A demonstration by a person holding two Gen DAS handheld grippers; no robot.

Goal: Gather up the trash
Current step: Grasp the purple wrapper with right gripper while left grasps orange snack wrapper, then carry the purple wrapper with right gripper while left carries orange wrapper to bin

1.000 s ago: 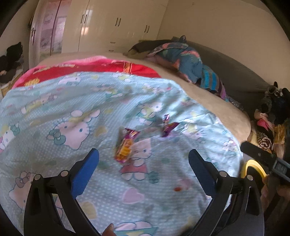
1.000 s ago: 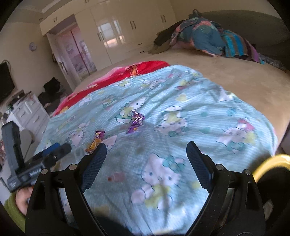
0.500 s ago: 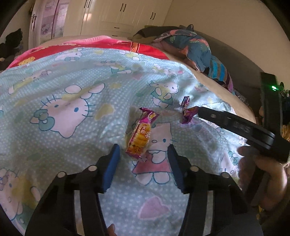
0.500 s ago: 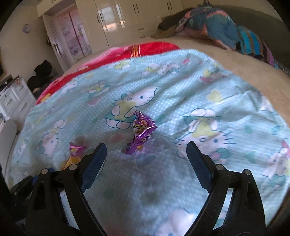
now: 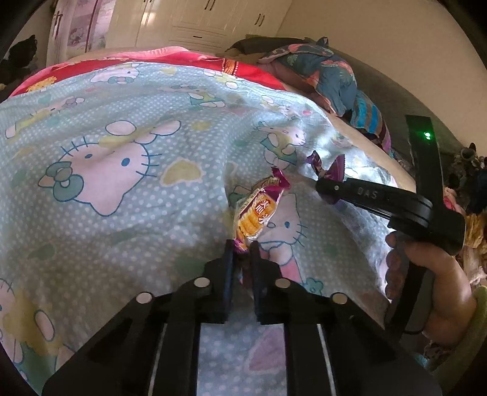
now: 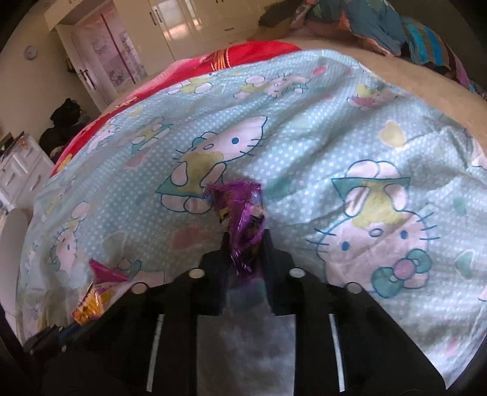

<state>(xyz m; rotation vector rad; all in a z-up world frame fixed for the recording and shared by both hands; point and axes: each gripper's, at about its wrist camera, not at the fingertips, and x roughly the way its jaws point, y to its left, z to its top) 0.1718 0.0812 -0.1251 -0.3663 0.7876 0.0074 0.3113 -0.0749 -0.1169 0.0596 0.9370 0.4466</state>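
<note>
Two grippers, both clamped on trash. We see the left gripper (image 5: pixel 242 248) pinched on the near end of an orange-and-magenta snack wrapper (image 5: pixel 258 210); its jaws have just been closing and the wrapper tail sits between the pads. Rest of that wrapper lies on the light-blue cartoon-cat bedsheet (image 5: pixel 121 213), angled away to the far right. In the right wrist view the right gripper (image 6: pixel 245 243) has also just been closing, and its jaws now squeeze a crumpled purple foil wrapper (image 6: pixel 243 222); the foil's far end fans out above the fingertips, over the sheet. Same gripper shows from the side in the left wrist view, coming in from the right, nose on the purple foil, which sits just right of and beyond the orange wrapper. A hand (image 5: pixel 426 274) holds its handle at the right edge, green sleeve cuff (image 5: pixel 474 319) behind it. We also catch the orange wrapper at the lower left of the right wrist view, just beside the right gripper's body. Sheet is wrinkled around both pinch points. Beyond it: a red blanket (image 5: pixel 170 62) at the far edge, bare beige mattress (image 6: pixel 395 70) to the right, a heap of patterned bedding (image 5: pixel 328 76) at far right, white wardrobe doors (image 5: pixel 188 24) along the back wall. Whether either wrapper is off the sheet, we cannot tell.
</note>
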